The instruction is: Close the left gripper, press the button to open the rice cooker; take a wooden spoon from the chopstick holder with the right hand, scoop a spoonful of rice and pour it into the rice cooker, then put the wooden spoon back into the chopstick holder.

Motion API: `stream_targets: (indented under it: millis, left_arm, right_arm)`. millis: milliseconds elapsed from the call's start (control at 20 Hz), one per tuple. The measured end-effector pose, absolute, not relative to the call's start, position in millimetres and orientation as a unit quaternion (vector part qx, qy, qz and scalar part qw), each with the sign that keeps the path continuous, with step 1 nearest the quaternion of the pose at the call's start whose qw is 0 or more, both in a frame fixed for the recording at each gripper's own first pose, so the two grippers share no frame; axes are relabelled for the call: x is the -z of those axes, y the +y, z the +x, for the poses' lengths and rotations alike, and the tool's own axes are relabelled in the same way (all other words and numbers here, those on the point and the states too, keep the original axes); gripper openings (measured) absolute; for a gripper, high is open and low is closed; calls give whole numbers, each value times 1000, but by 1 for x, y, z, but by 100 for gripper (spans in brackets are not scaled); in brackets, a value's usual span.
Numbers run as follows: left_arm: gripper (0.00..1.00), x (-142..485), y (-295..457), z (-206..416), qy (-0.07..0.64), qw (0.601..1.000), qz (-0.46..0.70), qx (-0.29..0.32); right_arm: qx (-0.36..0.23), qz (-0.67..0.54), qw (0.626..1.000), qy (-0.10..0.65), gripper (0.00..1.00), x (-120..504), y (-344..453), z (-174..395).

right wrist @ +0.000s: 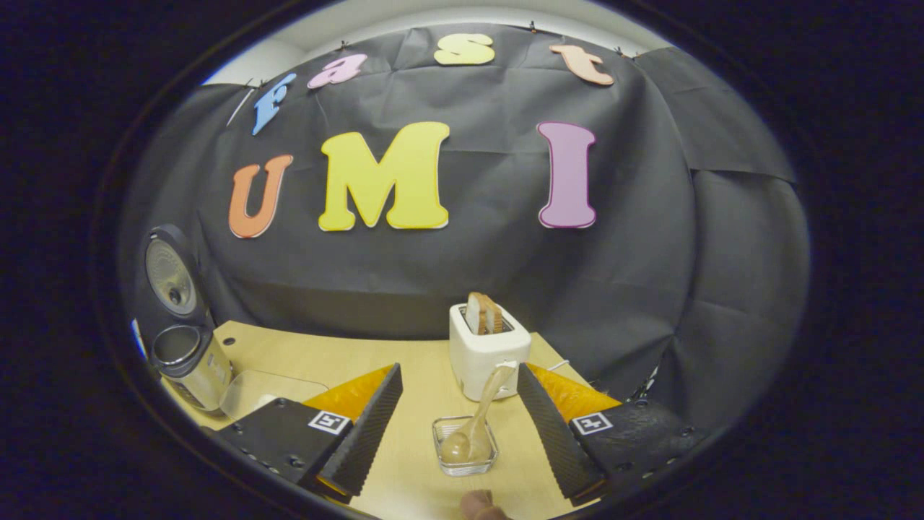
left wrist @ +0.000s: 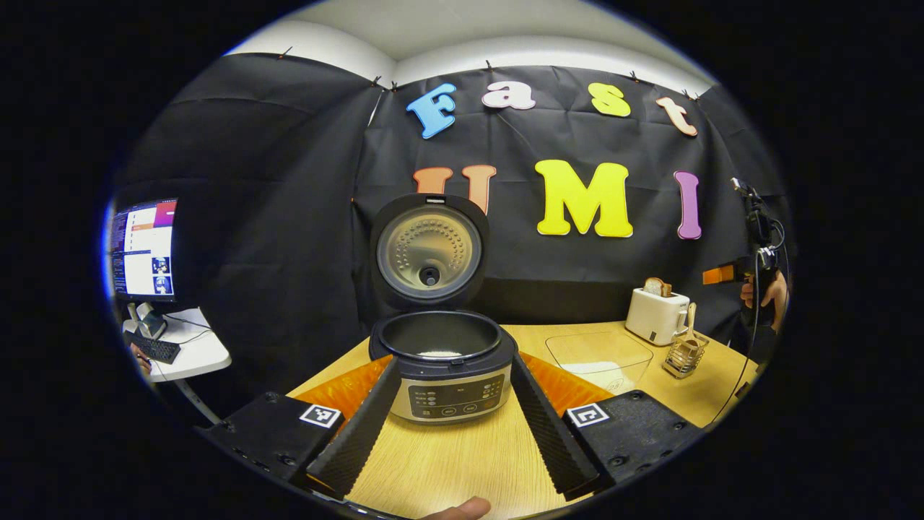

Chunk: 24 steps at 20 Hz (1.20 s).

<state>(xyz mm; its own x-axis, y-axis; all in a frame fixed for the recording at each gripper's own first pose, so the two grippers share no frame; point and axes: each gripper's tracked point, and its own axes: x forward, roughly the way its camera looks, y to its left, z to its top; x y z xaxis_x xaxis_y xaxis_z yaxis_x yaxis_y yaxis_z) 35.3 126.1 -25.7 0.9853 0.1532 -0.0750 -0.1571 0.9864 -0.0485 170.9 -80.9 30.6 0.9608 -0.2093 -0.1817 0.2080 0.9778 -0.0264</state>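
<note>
Rice cooker is cut off at the view's edge; its panel markings are unreadable

Sitting on the light wooden tabletop: one black-and-silver rice cooker, one white toaster, one wire chopstick holder, one wooden spoon, one clear plastic container.

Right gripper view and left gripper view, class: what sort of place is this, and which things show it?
Probably a staged kitchen corner in a recording booth: an open rice cooker and a toaster on a wooden table, cloth wall behind, monitor beside.
</note>
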Motion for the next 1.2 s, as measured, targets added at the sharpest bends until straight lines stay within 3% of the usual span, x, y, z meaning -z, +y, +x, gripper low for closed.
stream_targets:
  millis: [800,1200]
  left_arm:
    - [98,-113,158,134,18,995,-29,-96]
    - [98,-176,210,222,5,987,-28,-157]
  right_arm:
    - [32,3,997,74,97,-28,-66,71]
    - [-10,-40,996,84,95,-7,-43,45]
